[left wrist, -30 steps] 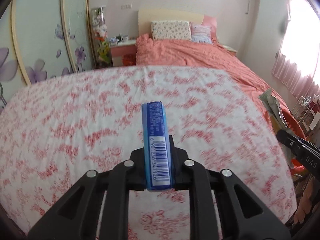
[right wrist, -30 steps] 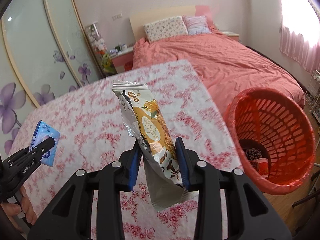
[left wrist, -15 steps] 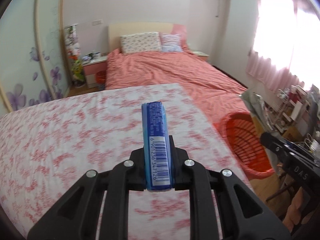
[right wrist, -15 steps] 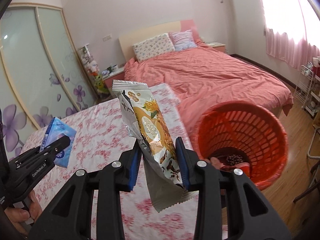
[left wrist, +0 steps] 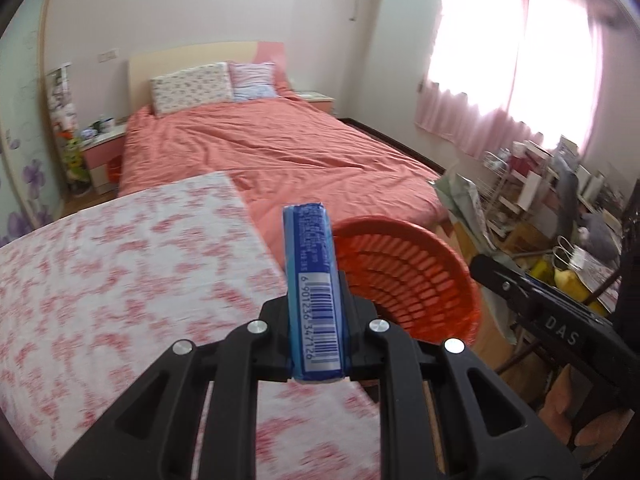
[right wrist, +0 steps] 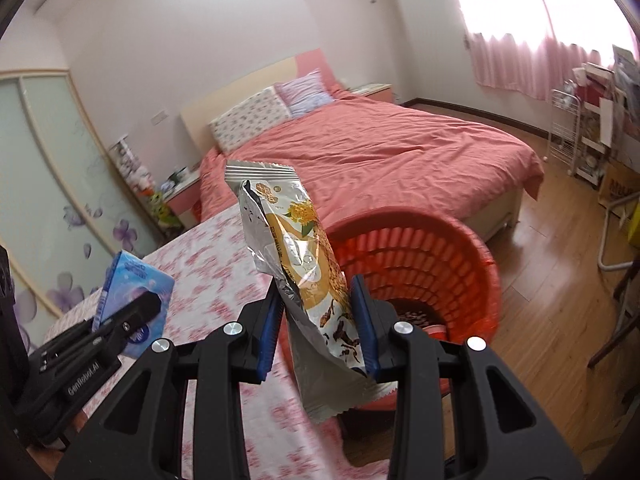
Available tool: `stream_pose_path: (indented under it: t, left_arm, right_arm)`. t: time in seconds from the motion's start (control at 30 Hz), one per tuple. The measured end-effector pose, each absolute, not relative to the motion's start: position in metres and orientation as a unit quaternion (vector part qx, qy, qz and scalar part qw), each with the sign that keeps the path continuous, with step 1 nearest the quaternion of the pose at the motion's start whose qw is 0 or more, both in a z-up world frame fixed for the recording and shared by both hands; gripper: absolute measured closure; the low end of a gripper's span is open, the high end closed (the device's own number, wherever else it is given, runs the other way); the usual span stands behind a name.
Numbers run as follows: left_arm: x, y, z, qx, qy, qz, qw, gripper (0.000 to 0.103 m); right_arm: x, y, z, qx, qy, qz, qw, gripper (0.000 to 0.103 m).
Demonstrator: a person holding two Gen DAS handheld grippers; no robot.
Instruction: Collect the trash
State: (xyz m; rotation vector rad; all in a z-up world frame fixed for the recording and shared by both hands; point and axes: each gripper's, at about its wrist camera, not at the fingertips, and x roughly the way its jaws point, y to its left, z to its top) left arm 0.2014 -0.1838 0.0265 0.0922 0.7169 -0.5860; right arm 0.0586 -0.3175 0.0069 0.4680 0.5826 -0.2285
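Here the orange basket (right wrist: pixel 416 264) sits on the floor just past the table edge, ahead and below both grippers. The right gripper (right wrist: pixel 318 326), nearer its mouth, clamps an upright snack wrapper (right wrist: pixel 300 264); the left gripper (left wrist: pixel 316 334) pinches a blue packet (left wrist: pixel 314 280) on end.

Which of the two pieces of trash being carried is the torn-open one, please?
The gold and silver snack wrapper in the right gripper: its foil gapes open along one side. The blue packet in the left gripper looks flat and closed.
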Motion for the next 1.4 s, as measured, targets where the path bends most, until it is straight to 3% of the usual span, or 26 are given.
stream_pose_path:
  t: [0.3, 0.37, 0.4, 0.43, 0.5, 0.67, 0.77, 0.87, 0.93, 1.1, 1.4]
  left_arm:
    - [0.220, -0.250, -0.001, 0.056, 0.363, -0.323, 0.873, 0.085]
    - [0.228, -0.260, -0.009, 0.061, 0.368, -0.319, 0.871, 0.075]
    - [0.231, -0.264, -0.014, 0.063, 0.372, -0.315, 0.871, 0.065]
    - [0.236, -0.266, -0.019, 0.064, 0.374, -0.310, 0.872, 0.058]
    - [0.244, -0.266, -0.026, 0.066, 0.382, -0.301, 0.871, 0.055]
    - [0.252, -0.248, -0.037, 0.068, 0.390, -0.269, 0.878, 0.048]
    - [0.246, -0.228, -0.034, 0.069, 0.378, -0.250, 0.889, 0.038]
    - [0.232, -0.202, -0.024, 0.066, 0.356, -0.231, 0.903, 0.027]
    - [0.218, -0.182, -0.012, 0.064, 0.337, -0.215, 0.914, 0.018]
    - [0.176, -0.139, 0.014, 0.062, 0.287, -0.172, 0.940, 0.004]
    - [0.100, -0.058, 0.028, 0.045, 0.243, -0.093, 0.965, 0.004]
  right_arm:
    - [0.079, -0.360, -0.015, 0.261, 0.281, -0.125, 0.915, 0.067]
    - [0.085, -0.367, -0.019, 0.270, 0.282, -0.122, 0.912, 0.063]
    - [0.091, -0.372, -0.024, 0.277, 0.285, -0.121, 0.909, 0.060]
    - [0.094, -0.375, -0.027, 0.281, 0.288, -0.119, 0.908, 0.050]
    - [0.098, -0.379, -0.032, 0.289, 0.292, -0.118, 0.904, 0.040]
    - [0.089, -0.374, -0.035, 0.272, 0.296, -0.136, 0.906, 0.028]
    - [0.077, -0.364, -0.029, 0.240, 0.289, -0.154, 0.914, 0.018]
    - [0.061, -0.351, -0.018, 0.212, 0.276, -0.175, 0.921, 0.014]
    - [0.045, -0.335, -0.004, 0.184, 0.256, -0.200, 0.928, 0.002]
    - [0.014, -0.303, 0.021, 0.111, 0.215, -0.268, 0.932, 0.002]
    - [-0.049, -0.238, 0.032, 0.039, 0.172, -0.276, 0.945, 0.002]
